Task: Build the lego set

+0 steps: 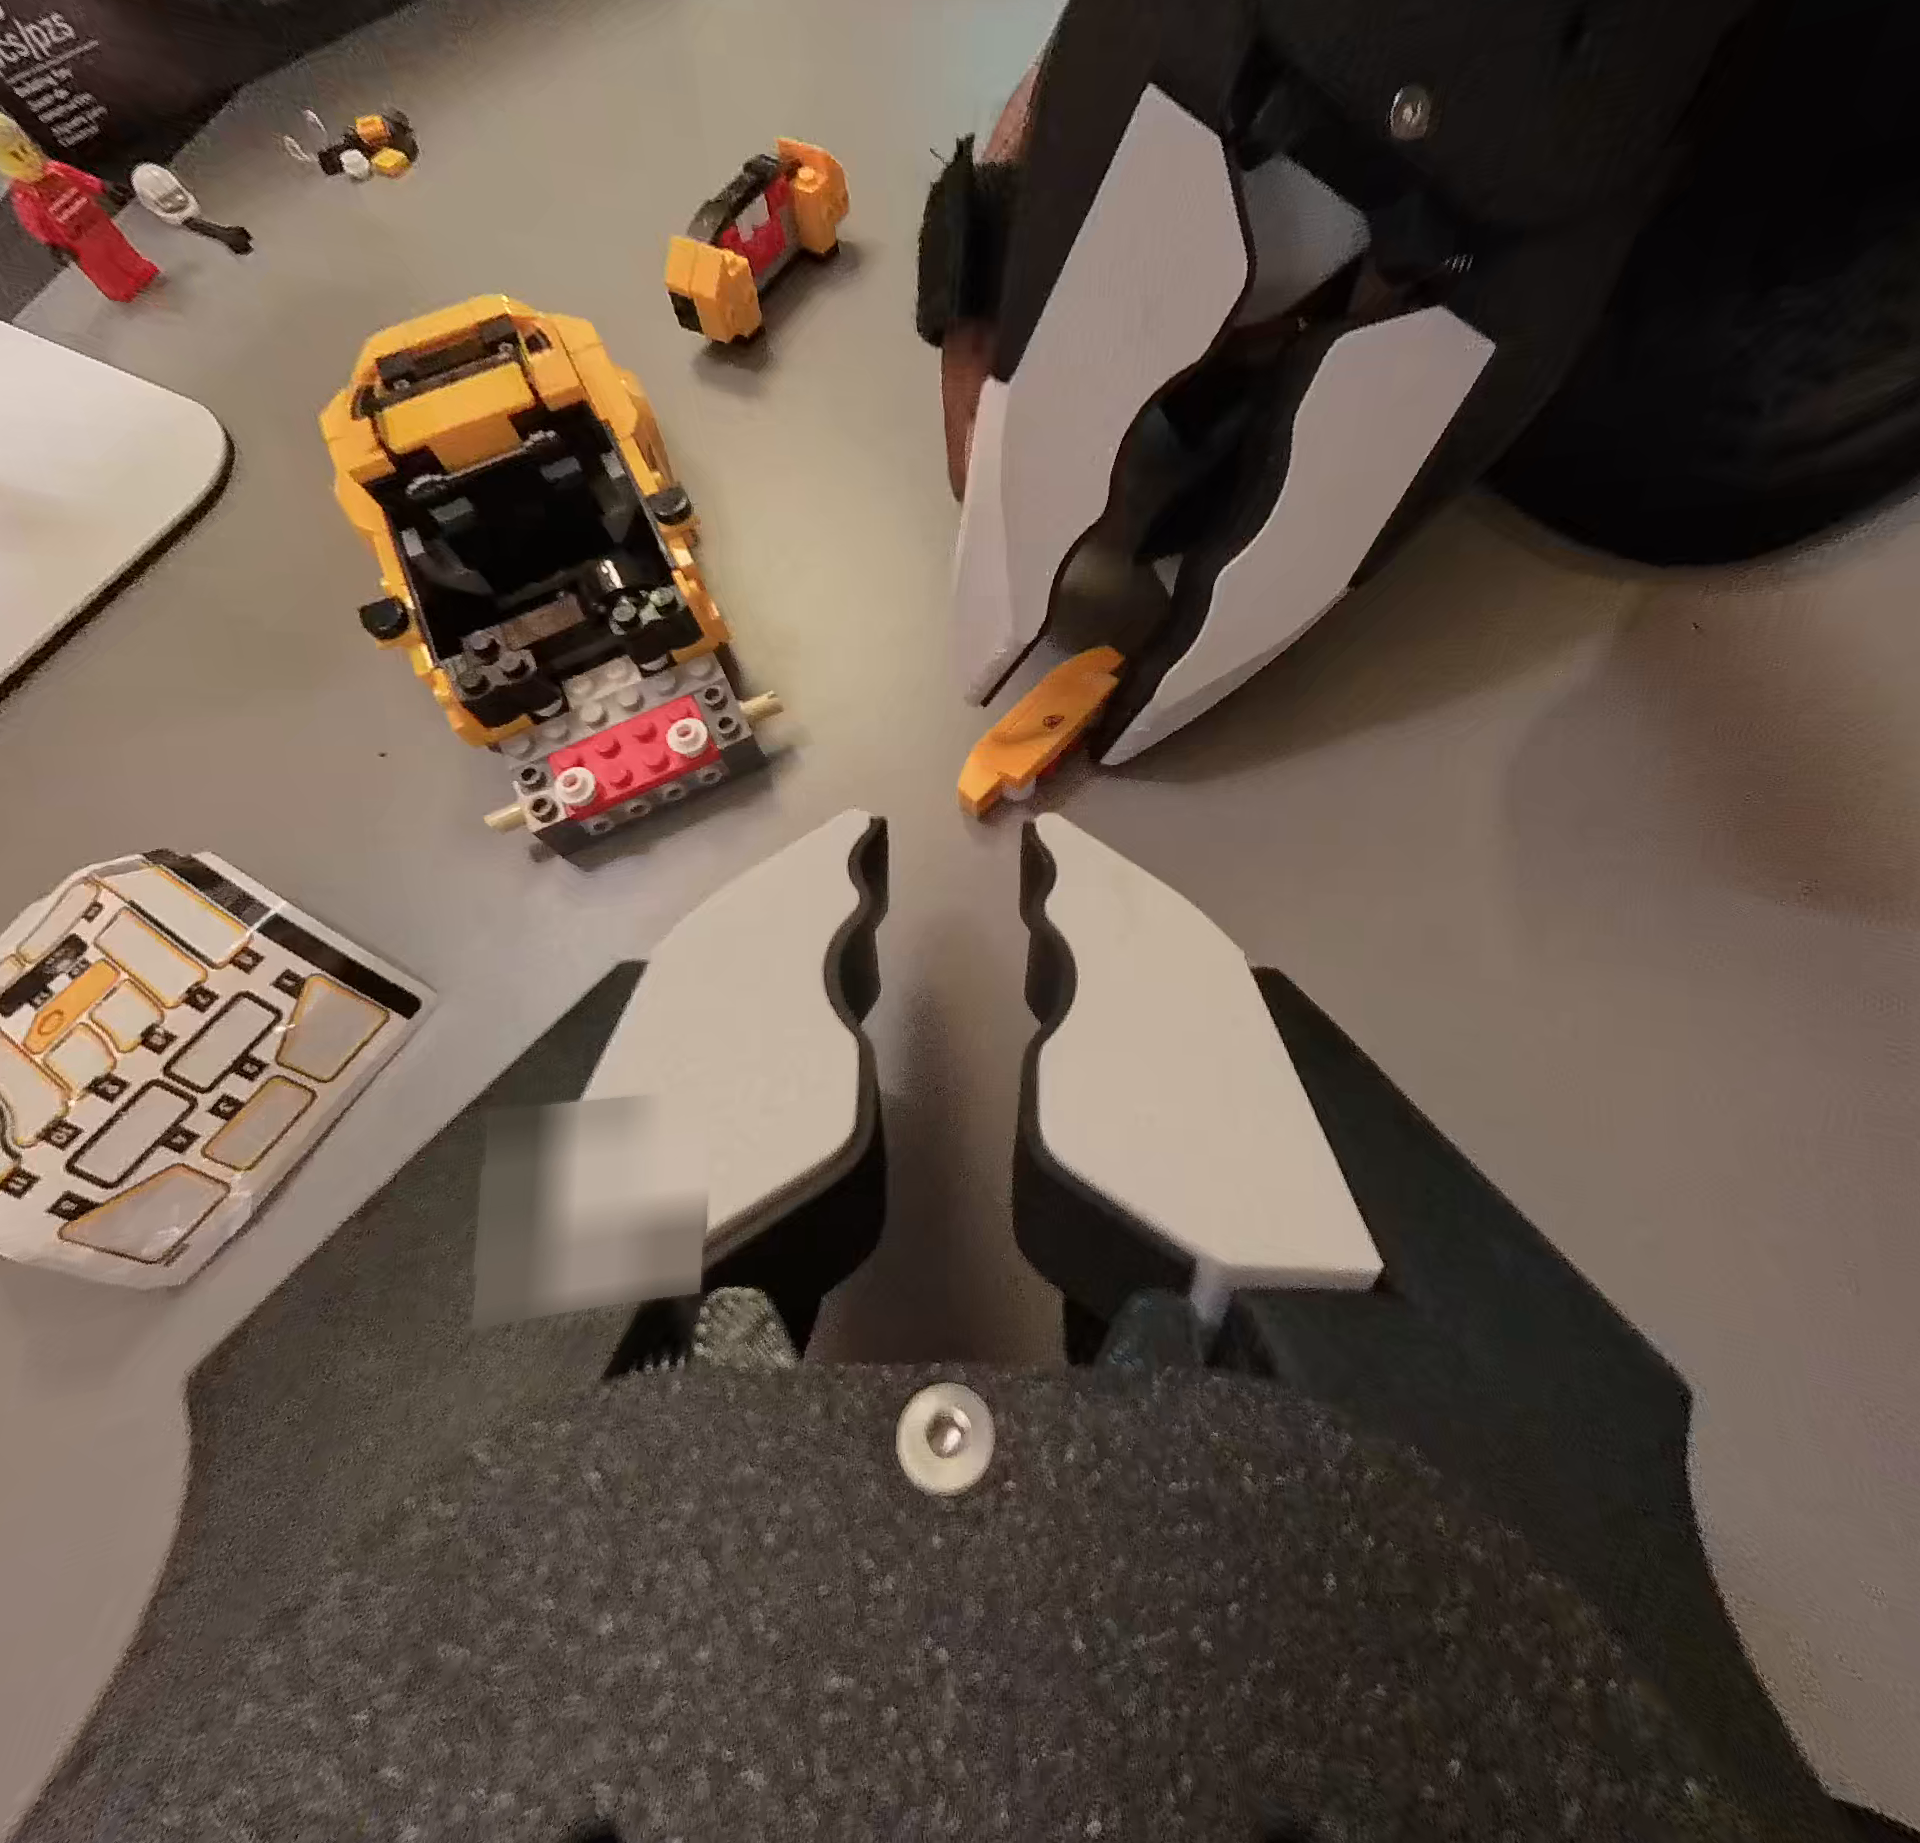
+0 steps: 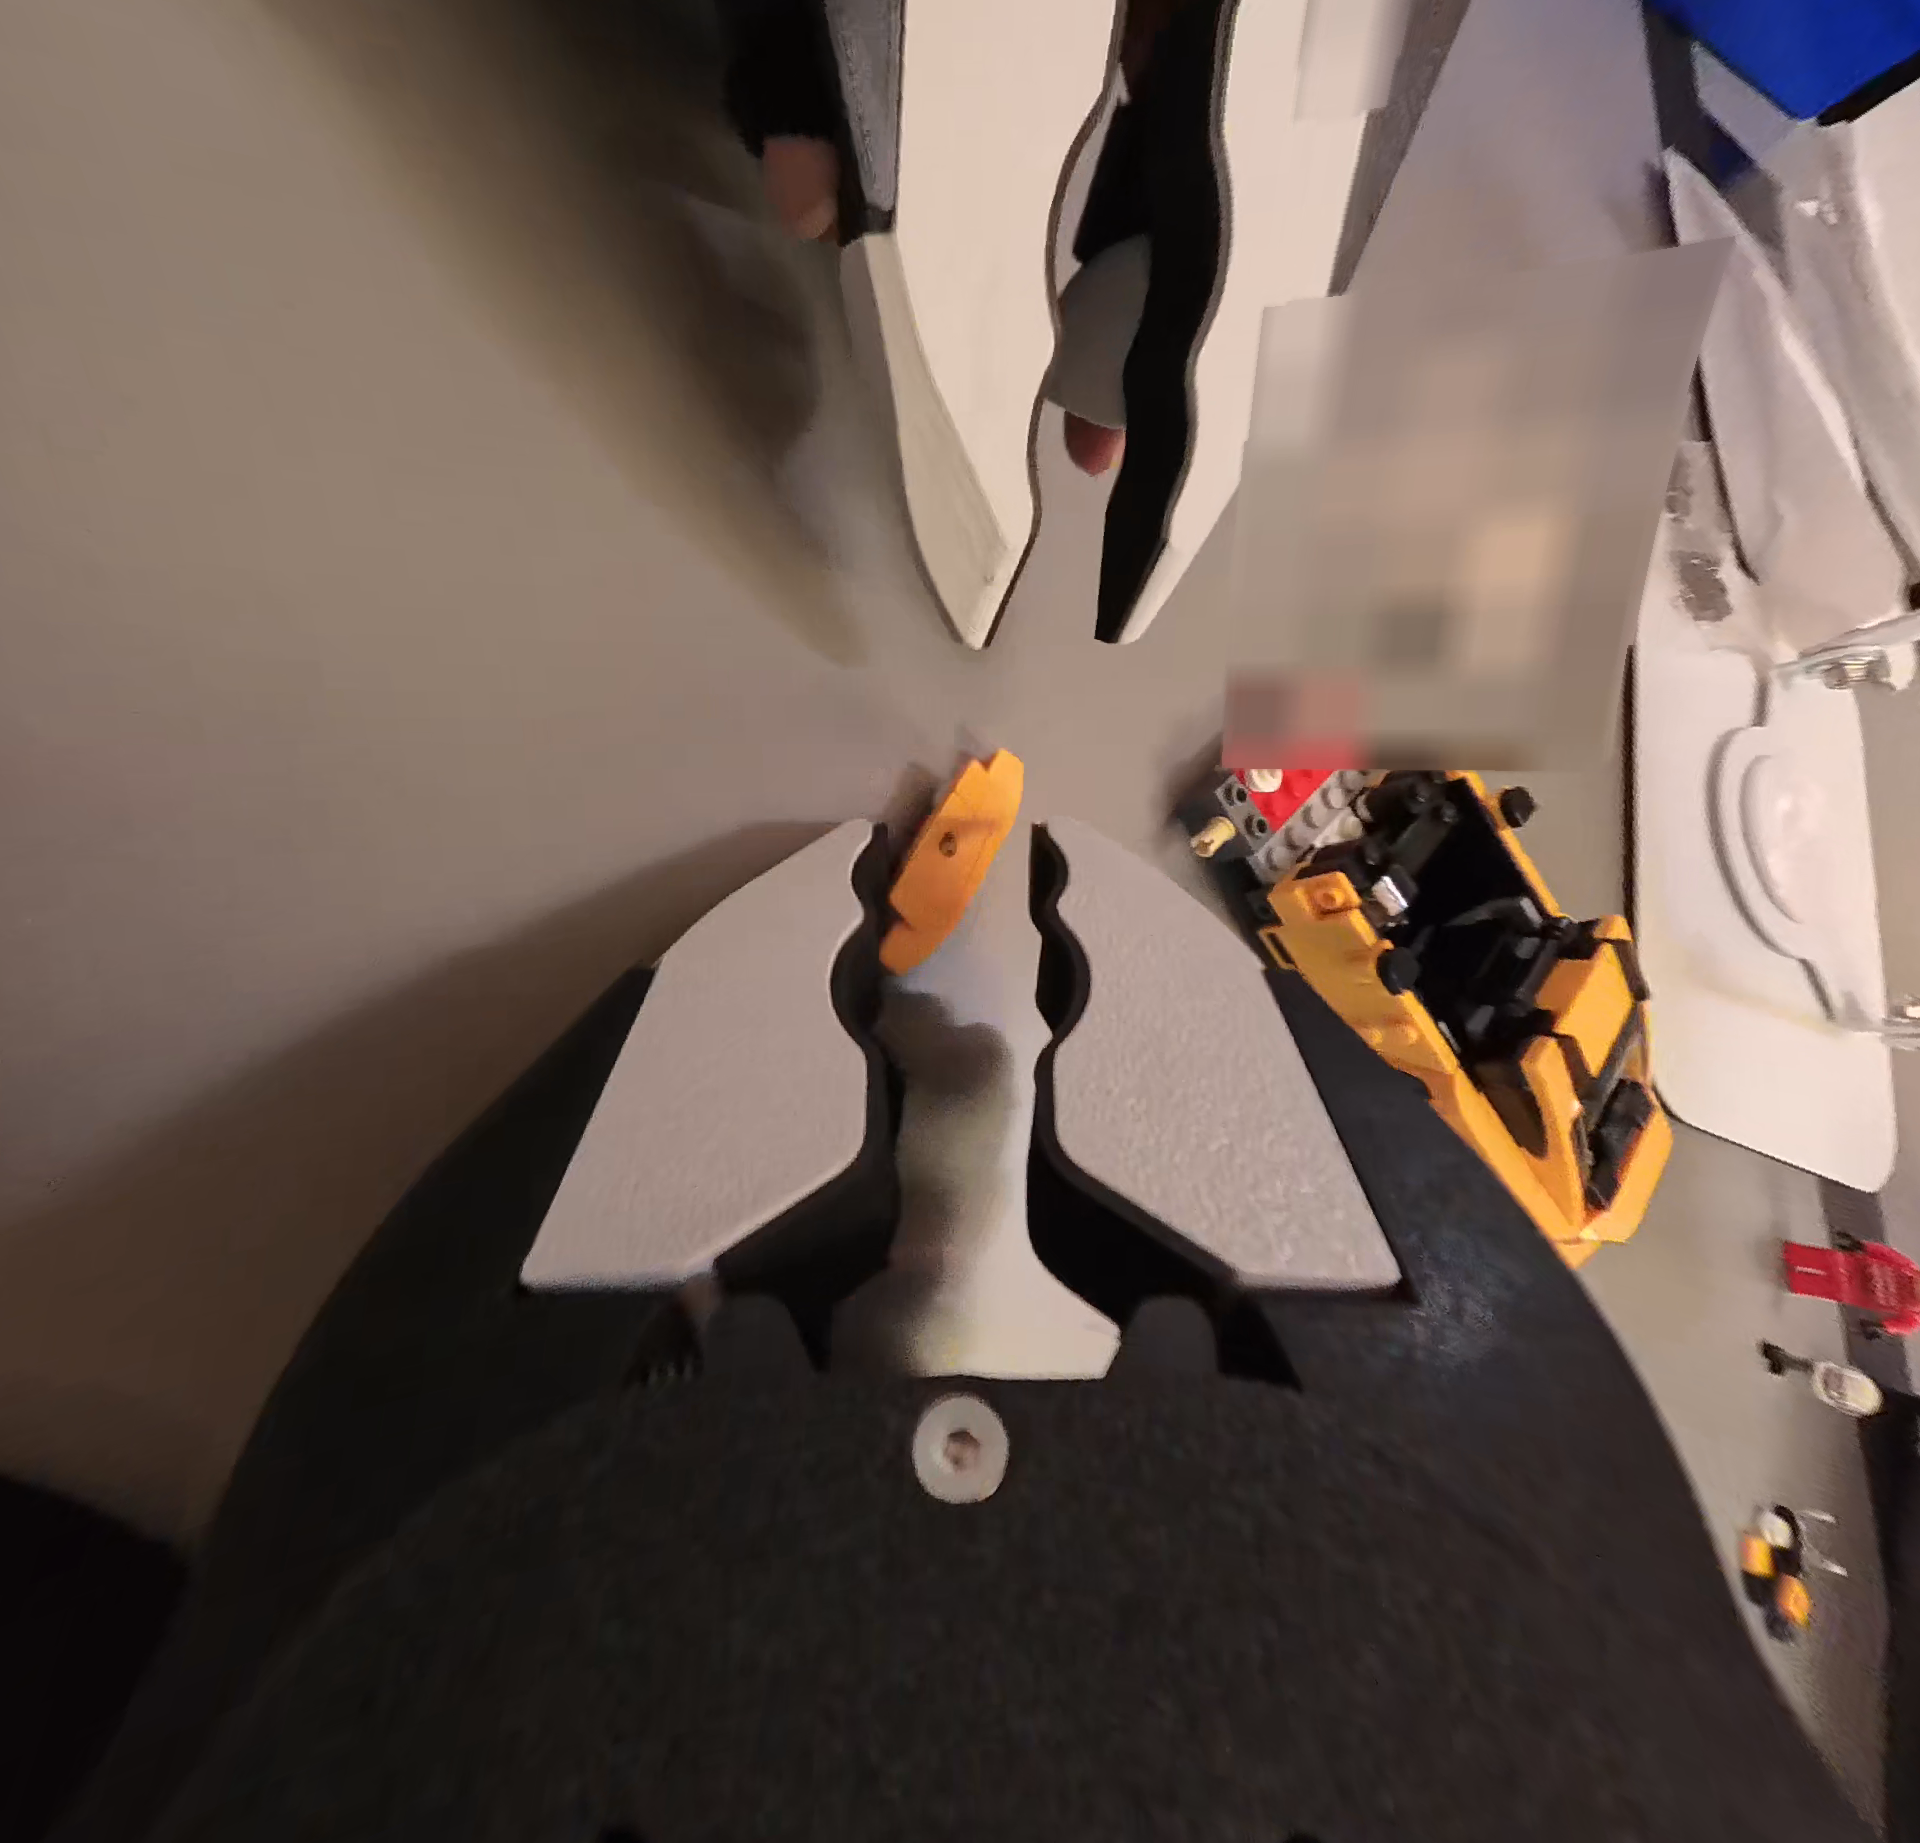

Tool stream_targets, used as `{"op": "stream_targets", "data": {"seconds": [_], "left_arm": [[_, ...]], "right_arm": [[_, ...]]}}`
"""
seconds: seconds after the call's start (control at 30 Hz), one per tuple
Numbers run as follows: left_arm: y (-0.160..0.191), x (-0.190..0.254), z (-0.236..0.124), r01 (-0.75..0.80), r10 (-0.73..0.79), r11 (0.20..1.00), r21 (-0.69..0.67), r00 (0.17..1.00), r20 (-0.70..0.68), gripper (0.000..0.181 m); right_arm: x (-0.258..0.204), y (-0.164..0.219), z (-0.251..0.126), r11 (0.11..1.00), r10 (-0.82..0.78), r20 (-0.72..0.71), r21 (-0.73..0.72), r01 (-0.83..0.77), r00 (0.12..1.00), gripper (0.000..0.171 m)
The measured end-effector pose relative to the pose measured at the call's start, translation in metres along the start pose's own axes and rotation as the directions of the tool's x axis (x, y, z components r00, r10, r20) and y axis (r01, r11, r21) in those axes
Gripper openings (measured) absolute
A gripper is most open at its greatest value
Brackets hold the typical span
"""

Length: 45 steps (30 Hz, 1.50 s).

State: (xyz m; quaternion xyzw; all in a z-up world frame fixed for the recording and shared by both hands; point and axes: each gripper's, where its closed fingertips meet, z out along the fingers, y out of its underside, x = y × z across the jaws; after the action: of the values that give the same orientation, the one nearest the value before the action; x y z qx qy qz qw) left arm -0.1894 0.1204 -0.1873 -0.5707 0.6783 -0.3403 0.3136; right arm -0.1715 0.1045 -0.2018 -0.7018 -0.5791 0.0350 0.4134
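Note:
A curved orange Lego piece lies on the grey table, just ahead of my left gripper, which is open and empty. My right gripper comes in from the upper right with its tips around the piece's far end. In the right wrist view the orange piece leans against one pad, with a clear gap to the other, so my right gripper is open. The left gripper faces it from above. The half-built orange and black car stands to the left, red bricks at its near end; it also shows in the right wrist view.
An orange, red and black sub-assembly lies behind the car. A red minifigure, a few small parts and the box are at the far left. A sticker sheet and a white tray lie left. My two grippers' fingertips are within a few centimetres of each other. From either gripper's tips it is about 30 cm to the red minifigure. It turns up in the right wrist view as well.

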Motion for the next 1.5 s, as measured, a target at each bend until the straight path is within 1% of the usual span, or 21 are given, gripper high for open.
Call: {"op": "stream_targets", "data": {"seconds": [0.13, 0.23, 0.33, 0.4, 0.47, 0.5, 0.63, 0.87, 1.0, 1.27, 1.43, 1.5], "left_arm": [[0.002, 0.002, 0.002, -0.007, 0.007, 1.000, -0.015, 1.000, -0.006, 0.022], [0.003, 0.003, 0.003, -0.030, 0.030, 0.999, -0.024, 1.000, 0.001, 0.020], [0.004, 0.003, 0.004, -0.054, 0.055, 0.998, -0.033, 0.998, 0.013, 0.017], [0.005, 0.003, 0.005, -0.060, 0.060, 0.997, -0.040, 0.998, 0.016, 0.016], [0.005, 0.003, 0.005, -0.062, 0.063, 0.997, -0.046, 0.998, 0.016, 0.016], [0.006, 0.003, 0.005, -0.063, 0.064, 0.997, -0.048, 0.998, 0.016, 0.016], [0.006, 0.003, 0.005, -0.066, 0.067, 0.997, -0.049, 0.998, 0.016, 0.015], [0.006, 0.003, 0.004, -0.060, 0.060, 0.997, -0.047, 0.998, 0.012, 0.015], [0.007, 0.004, 0.005, -0.061, 0.061, 0.997, -0.054, 0.998, 0.009, 0.016], [0.008, 0.003, 0.004, -0.061, 0.062, 0.997, -0.056, 0.998, 0.013, 0.016], [0.009, 0.003, 0.005, -0.061, 0.062, 0.996, -0.065, 0.998, 0.016, 0.016], [0.010, 0.003, 0.004, -0.061, 0.062, 0.996, -0.066, 0.998, 0.017, 0.016]], "right_arm": [[-0.009, -0.002, -0.004, 0.998, 0.066, 0.094, 0.009, -0.067, 0.993, 0.027], [-0.007, -0.008, -0.012, 0.975, 0.208, 0.164, 0.040, -0.217, 0.964, 0.029], [0.002, -0.003, -0.019, 0.918, 0.387, 0.207, 0.003, -0.396, 0.899, 0.024], [0.008, -0.003, -0.019, 0.867, 0.489, 0.215, -0.008, -0.499, 0.846, 0.017], [0.008, -0.003, -0.016, 0.818, 0.565, 0.232, -0.033, -0.574, 0.792, 0.016], [0.008, -0.001, -0.014, 0.810, 0.578, 0.228, -0.048, -0.584, 0.783, 0.016], [-0.002, 0.001, -0.008, 0.851, 0.525, 0.200, -0.103, -0.515, 0.828, 0.023], [-0.010, -0.001, 0.001, 0.931, 0.348, 0.100, -0.154, -0.331, 0.932, 0.023], [-0.012, -0.001, 0.000, 0.931, 0.346, 0.107, -0.163, -0.327, 0.932, 0.023], [-0.015, 0.002, -0.005, 0.910, 0.406, 0.165, -0.166, -0.380, 0.899, 0.024], [-0.013, 0.003, -0.004, 0.907, 0.407, 0.145, -0.177, -0.381, 0.902, 0.012], [-0.013, 0.004, -0.004, 0.903, 0.415, 0.138, -0.185, -0.388, 0.899, 0.011]]}}
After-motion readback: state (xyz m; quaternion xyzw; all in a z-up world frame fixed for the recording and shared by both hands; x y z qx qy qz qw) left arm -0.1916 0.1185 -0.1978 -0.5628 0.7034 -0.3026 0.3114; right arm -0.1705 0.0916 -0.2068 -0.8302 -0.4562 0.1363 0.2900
